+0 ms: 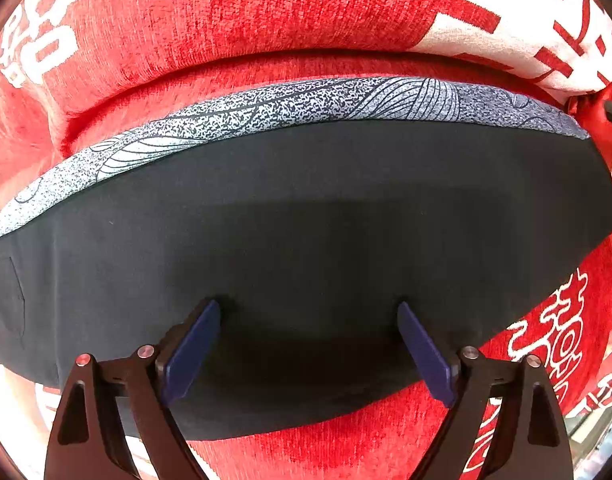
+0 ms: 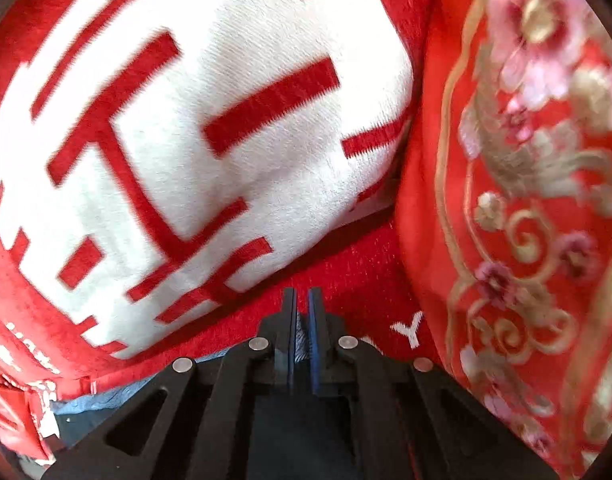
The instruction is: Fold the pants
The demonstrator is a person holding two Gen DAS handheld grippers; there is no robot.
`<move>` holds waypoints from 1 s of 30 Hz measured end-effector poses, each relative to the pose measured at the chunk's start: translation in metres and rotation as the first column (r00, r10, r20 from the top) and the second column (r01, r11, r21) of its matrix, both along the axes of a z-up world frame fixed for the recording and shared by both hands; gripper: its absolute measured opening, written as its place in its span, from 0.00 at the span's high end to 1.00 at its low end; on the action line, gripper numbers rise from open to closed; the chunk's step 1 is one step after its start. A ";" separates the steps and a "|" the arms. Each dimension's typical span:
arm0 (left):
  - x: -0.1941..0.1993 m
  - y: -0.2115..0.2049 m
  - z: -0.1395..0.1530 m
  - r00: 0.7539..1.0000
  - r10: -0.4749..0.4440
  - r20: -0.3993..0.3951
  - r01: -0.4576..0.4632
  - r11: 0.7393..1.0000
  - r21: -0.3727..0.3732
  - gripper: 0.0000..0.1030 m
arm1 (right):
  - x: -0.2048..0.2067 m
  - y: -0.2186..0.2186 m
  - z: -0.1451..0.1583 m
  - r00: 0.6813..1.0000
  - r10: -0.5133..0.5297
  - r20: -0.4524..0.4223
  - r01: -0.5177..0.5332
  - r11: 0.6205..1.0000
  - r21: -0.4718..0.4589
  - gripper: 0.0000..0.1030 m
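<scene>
Looking down through the left wrist view, I saw the pants lying flat and already doubled on the red blanket, the patterned band along the far edge. I judged the left gripper was pinning the dark cloth so it would not shift: its 2 pads stood spread wide, tips on the fabric, grasping nothing. In the right wrist view, the right gripper was clenched, with a sliver of blue-grey cloth showing between its pads near their base; I could not tell if they gripped it. Beyond lay a red-and-white cushion and, right, a flowered cloth.
</scene>
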State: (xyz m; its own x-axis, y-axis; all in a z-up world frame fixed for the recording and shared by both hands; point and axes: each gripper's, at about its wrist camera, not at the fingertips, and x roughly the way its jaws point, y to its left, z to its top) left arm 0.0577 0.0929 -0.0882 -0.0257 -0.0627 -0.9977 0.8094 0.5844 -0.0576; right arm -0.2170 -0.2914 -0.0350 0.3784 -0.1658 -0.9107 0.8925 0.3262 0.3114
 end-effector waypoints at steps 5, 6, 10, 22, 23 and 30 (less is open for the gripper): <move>-0.003 0.000 0.000 1.000 0.000 0.005 0.000 1.000 -0.001 0.11 | 0.012 0.049 -0.028 0.987 0.152 -0.056 -0.145 0.982 0.121 0.63; -0.003 0.001 0.000 1.000 0.000 0.005 0.000 1.000 -0.001 0.11 | 0.006 0.058 -0.041 0.982 0.164 -0.093 -0.149 0.977 0.151 0.55; 0.001 0.008 0.009 0.999 0.033 0.005 -0.033 0.999 0.002 0.11 | -0.012 0.064 -0.050 0.981 0.138 -0.133 -0.122 0.985 0.119 0.55; 0.059 0.127 0.052 0.975 0.218 0.046 -0.218 0.976 -0.013 0.11 | 0.030 0.188 -0.041 0.965 0.196 0.175 -0.250 0.886 0.391 0.48; 0.068 0.139 0.054 0.972 0.230 0.055 -0.230 0.973 -0.015 0.11 | 0.040 0.201 -0.042 0.959 0.195 0.207 -0.266 0.869 0.417 0.48; 0.131 0.210 0.050 0.948 0.303 0.101 -0.304 0.953 -0.008 0.11 | 0.124 0.335 -0.083 0.904 0.096 0.416 -0.342 0.745 0.572 0.48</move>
State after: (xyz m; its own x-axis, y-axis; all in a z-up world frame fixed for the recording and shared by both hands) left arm 0.1891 0.3032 -0.0386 0.0927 -0.0448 -0.9947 0.5952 0.8034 0.0193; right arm -0.0926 0.0434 -0.1177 0.6312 0.5133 -0.5815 0.6163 0.1232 0.7778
